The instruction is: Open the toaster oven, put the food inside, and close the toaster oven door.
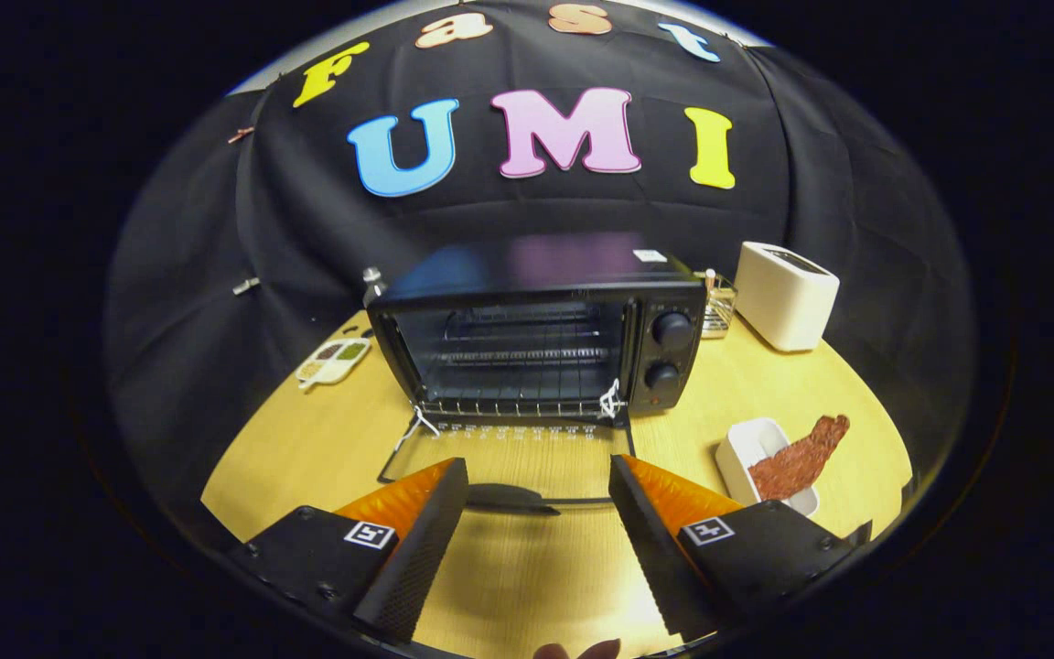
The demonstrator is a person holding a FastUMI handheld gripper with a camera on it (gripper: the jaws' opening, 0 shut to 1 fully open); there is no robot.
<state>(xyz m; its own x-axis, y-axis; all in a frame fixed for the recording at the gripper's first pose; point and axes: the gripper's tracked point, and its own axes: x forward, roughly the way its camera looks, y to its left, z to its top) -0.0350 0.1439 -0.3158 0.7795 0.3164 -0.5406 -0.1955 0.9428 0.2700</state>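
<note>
The gripper [538,476] sits at the bottom middle of the frame with its two fingers spread wide apart and nothing between them but bare tabletop. The wooden table [307,458] fills the lower half of the picture.

Just ahead of the fingers, in the middle of the frame, stands the black toaster oven [536,334]. Its glass door [509,458] is folded all the way down and lies flat on the table, and the door handle [509,499] shows in the gap between the fingertips, close to them but not touched. Inside the oven a wire rack [527,355] is visible. Two round knobs [672,328] sit one above the other on the oven's right panel.

In the lower right, beside the right finger, a small white dish [747,444] rests on the table with a reddish-brown strip of food [801,458] lying across it, one end sticking out over the rim.

In the upper right, behind the oven, stands a white toaster [783,295]. Left of the oven lies a small white tray [333,361] with several compartments.

At the very bottom edge, fingertips of a hand [577,651] peek in.
</note>
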